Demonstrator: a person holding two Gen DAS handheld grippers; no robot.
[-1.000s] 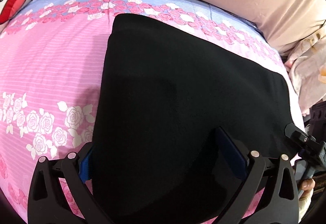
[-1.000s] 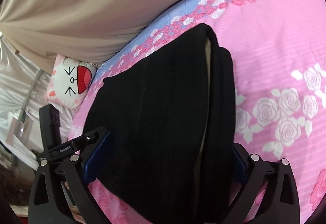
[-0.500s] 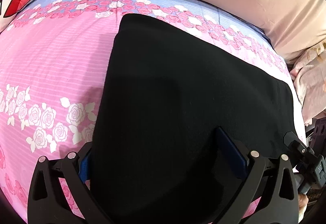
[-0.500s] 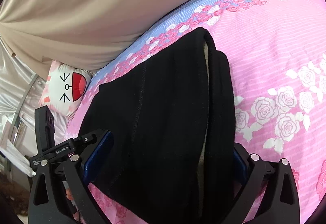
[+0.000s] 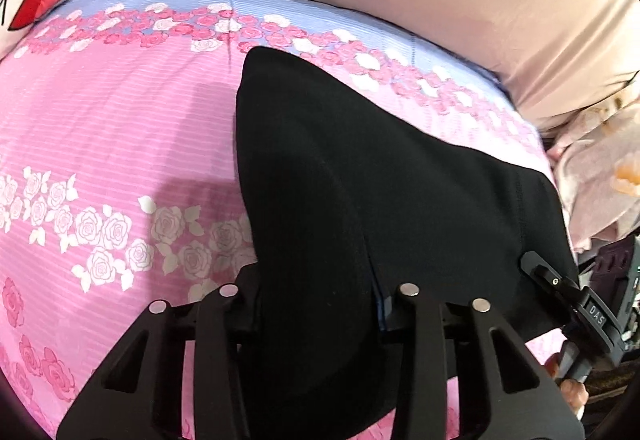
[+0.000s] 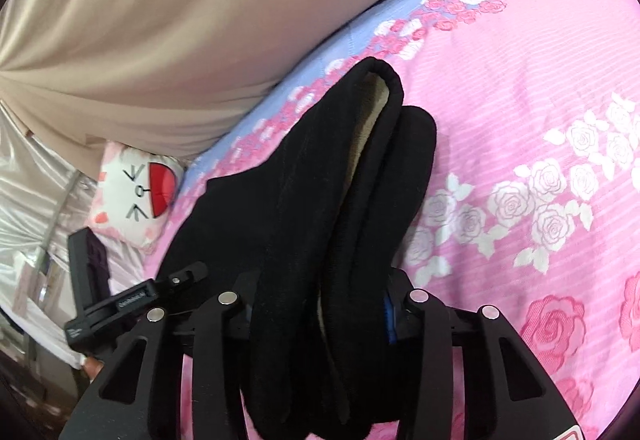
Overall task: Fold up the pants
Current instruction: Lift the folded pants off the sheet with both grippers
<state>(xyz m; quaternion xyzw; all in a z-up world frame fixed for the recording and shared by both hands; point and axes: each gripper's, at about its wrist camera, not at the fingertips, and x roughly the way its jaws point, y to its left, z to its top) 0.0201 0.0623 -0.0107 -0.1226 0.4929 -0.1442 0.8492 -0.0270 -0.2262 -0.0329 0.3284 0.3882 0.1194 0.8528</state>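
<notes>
Both grippers angle downward over the pink rose-print bedsheet [image 5: 120, 144]. The left gripper [image 5: 316, 304] and right gripper [image 6: 320, 304], jaws just narrowed, each pinch the near edge of the black pants [image 5: 360, 180], bunching it.

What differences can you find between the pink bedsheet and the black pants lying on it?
1. The bedsheet is pink with printed roses and a blue band; the pants are plain black.
2. The bedsheet lies spread out flat; the pants are folded in layers, a pale lining showing between them in the right wrist view.
3. Nothing grips the bedsheet; both grippers' jaws have closed on the pants.
Both are fabric.
</notes>
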